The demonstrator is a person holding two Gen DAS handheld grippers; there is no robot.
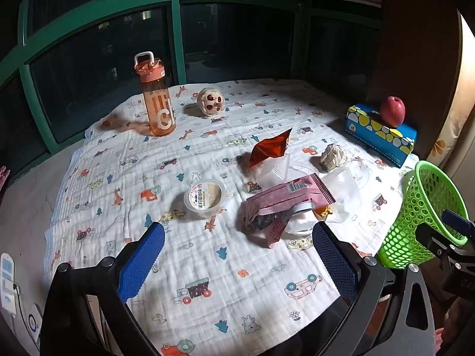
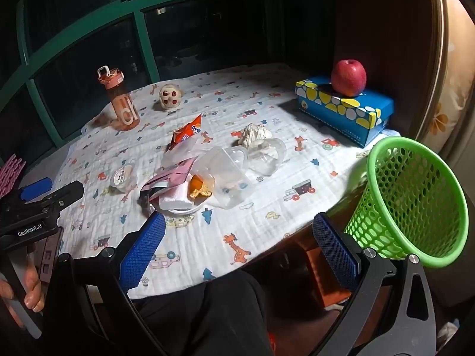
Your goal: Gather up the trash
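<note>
At the middle of the patterned cloth (image 1: 207, 267), the wrappers (image 1: 285, 204) are heaped, untouched. The green basket (image 2: 415, 207) is set at the edge. Both the left gripper (image 1: 237, 255) and the right gripper (image 2: 237, 249) are held wide and empty; a first pick-up is probably needed next.
</note>
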